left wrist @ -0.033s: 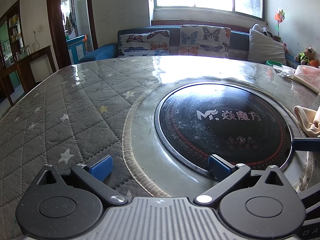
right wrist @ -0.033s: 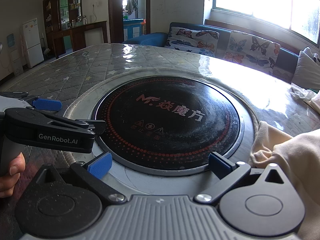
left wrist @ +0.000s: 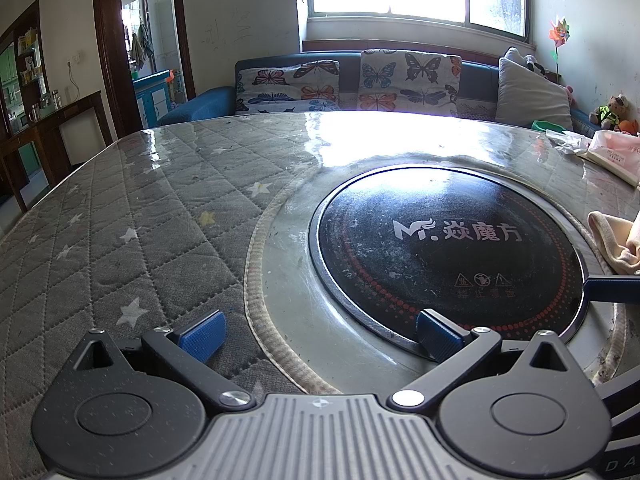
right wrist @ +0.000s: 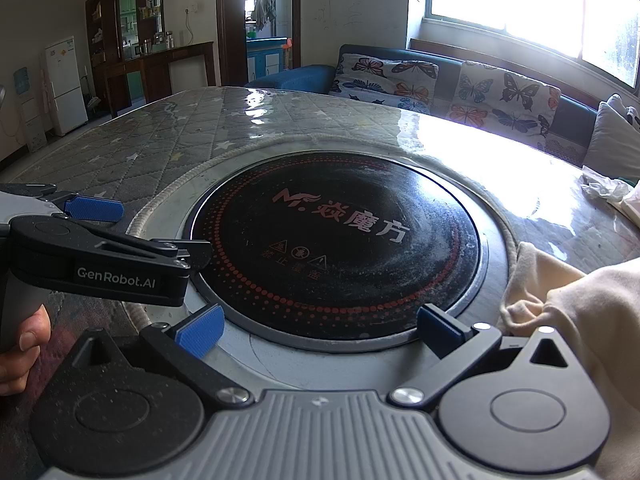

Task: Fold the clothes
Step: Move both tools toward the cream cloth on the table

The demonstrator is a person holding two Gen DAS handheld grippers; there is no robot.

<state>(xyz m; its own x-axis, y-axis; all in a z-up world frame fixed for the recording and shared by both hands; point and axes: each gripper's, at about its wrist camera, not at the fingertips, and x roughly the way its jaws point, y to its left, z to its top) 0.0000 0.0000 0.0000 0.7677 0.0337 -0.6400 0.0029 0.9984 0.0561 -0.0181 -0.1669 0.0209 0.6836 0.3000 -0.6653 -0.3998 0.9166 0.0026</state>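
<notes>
My left tongs (left wrist: 318, 330) hang spread wide over the desk (left wrist: 120, 216), gripping nothing. One blue pad sits above the quilted grey cover, the other above the rim of the black hob (left wrist: 448, 256) set into the desk's middle.

My right tongs (right wrist: 318, 330) are just as wide apart and also empty, hovering over the near edge of the hob (right wrist: 336, 240). In that view the left tongs come in from the left side, and a hand (right wrist: 20, 344) wraps the grey grip below them.

The cloth (right wrist: 580, 308), cream-coloured and rumpled, lies on the desk to the right of the hob, its near folds just beside my right tongs' right finger; I cannot tell whether they touch. From the left camera I see only a corner of the cloth (left wrist: 614, 240) at the right edge of view.

A pink pack (left wrist: 616, 156) rests further back on the desk. Behind the desk stands a sofa (left wrist: 348, 84) with butterfly cushions under the window.
</notes>
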